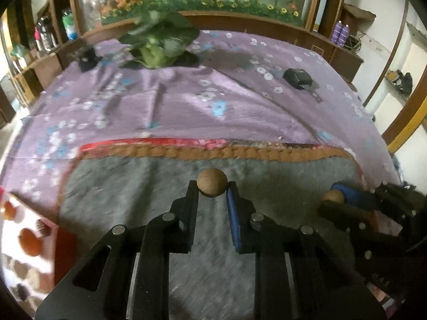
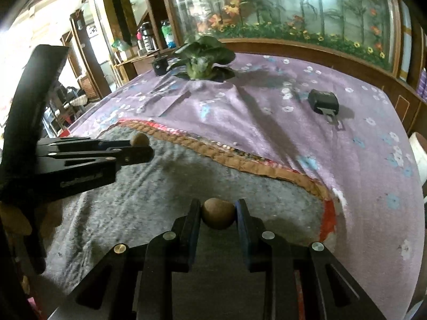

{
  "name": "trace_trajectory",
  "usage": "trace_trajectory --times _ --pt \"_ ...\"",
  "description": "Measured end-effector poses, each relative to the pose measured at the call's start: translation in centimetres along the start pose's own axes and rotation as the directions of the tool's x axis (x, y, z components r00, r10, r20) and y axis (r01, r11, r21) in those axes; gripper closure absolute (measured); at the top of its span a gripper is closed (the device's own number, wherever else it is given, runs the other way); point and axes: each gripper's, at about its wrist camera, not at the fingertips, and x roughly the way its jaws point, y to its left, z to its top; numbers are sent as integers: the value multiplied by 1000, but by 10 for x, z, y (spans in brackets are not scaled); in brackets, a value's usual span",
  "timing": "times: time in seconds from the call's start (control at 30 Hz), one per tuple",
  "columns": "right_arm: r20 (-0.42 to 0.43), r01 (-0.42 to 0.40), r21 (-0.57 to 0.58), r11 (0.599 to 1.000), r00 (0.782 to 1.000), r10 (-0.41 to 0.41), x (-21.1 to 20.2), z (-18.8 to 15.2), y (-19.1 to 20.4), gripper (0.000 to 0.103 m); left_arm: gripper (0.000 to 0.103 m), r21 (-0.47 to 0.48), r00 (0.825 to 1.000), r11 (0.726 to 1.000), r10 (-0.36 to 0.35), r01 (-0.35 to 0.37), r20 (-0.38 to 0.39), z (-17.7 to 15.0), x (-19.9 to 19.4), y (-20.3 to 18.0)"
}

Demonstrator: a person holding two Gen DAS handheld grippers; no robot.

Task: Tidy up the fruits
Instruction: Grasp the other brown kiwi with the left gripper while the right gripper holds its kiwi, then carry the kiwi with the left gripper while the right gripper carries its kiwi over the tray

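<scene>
My left gripper is shut on a small round brown fruit and holds it above a grey mat. My right gripper is shut on a second round brown fruit above the same grey mat. In the left wrist view the right gripper shows at the right with its fruit. In the right wrist view the left gripper shows at the left with its fruit. A white tray with several brown fruits lies at the lower left.
The mat lies on a table under a purple flowered cloth. A leafy green plant and a small black object stand at the far side. A black buckle lies at the right. Wooden shelves ring the table.
</scene>
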Motion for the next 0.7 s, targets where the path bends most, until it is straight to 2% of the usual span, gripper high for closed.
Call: trace_trajectory --times 0.2,0.7 --pt "9 -26 -57 998 1000 27 -7 5 38 77 83 -21 998 998 57 -56 39 -15 -30 21" --pt "21 -164 -144 976 985 169 -8 10 147 77 83 -139 978 974 191 -179 80 -59 -89 99"
